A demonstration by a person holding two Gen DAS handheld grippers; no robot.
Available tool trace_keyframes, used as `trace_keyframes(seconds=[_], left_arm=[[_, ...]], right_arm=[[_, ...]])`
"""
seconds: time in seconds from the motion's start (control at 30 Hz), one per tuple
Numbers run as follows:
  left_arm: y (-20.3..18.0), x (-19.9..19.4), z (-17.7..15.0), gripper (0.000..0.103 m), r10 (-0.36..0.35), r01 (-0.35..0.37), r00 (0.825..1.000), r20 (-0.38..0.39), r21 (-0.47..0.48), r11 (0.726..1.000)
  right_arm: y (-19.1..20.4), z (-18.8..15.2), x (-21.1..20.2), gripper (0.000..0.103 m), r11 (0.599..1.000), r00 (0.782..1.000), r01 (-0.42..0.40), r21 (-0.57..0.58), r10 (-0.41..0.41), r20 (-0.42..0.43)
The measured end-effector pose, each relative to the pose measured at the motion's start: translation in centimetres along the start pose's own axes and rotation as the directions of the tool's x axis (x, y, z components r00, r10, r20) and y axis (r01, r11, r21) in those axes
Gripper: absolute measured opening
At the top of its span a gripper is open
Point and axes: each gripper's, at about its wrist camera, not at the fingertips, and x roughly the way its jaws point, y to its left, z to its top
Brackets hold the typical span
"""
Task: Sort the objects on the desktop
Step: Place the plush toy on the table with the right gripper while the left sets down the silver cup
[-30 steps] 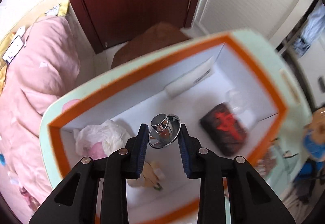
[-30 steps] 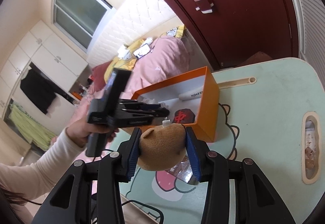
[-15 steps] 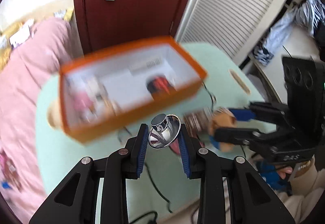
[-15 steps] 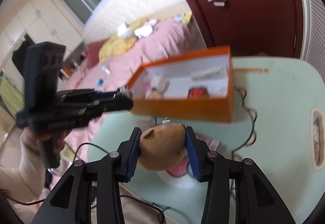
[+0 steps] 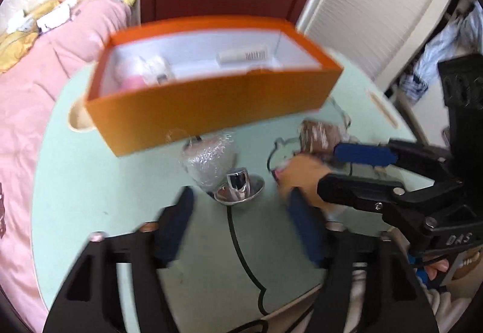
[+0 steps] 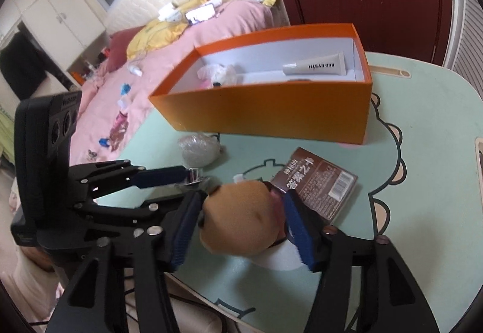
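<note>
My left gripper [image 5: 240,197] hovers low over the mint table [image 5: 90,182], and its jaws are opening. A chrome knob-like piece [image 5: 238,186] sits on the table just ahead of the left gripper's fingertips, touched by neither pad. The jaws of my right gripper [image 6: 241,206] are opening too, around a brown plush toy [image 6: 238,218] that rests on the table with a gap at the right pad. In the left wrist view the right gripper [image 5: 329,167] and the plush toy [image 5: 305,173] show at the right. The orange box [image 6: 271,115] stands behind them.
The orange box [image 5: 211,118] holds a tube [image 6: 317,66] and a white soft toy [image 6: 217,73]. A bubble-wrapped item [image 5: 208,161] and a brown packet [image 6: 320,185] lie in front of it. A black cable [image 5: 241,251] crosses the table. A pink bed lies to the left.
Both grippers came down from beside the box to the table in front of it. The left jaws spread and let go of the chrome piece; the right jaws widened around the plush toy.
</note>
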Motion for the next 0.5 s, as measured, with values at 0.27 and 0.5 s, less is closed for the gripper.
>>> trace_keyframes(seconds=[0.27, 0.5], left_arm=[[0.9, -1.5, -1.7, 0.077, 0.133, -0.133, 0.989, 0.062, -0.007, 0.991], [1.2, -0.8, -2.2, 0.077, 0.249, -0.248, 0.968, 0.029, -0.035, 0.968]], right_arm=[[-0.2, 0.7, -1.5, 0.064, 0.999, 1.0, -0.026, 0.033, 0.025, 0.018], [0.5, 0.7, -1.2, 0.064, 0.999, 0.999, 0.038, 0.0, -0.038, 0.008]])
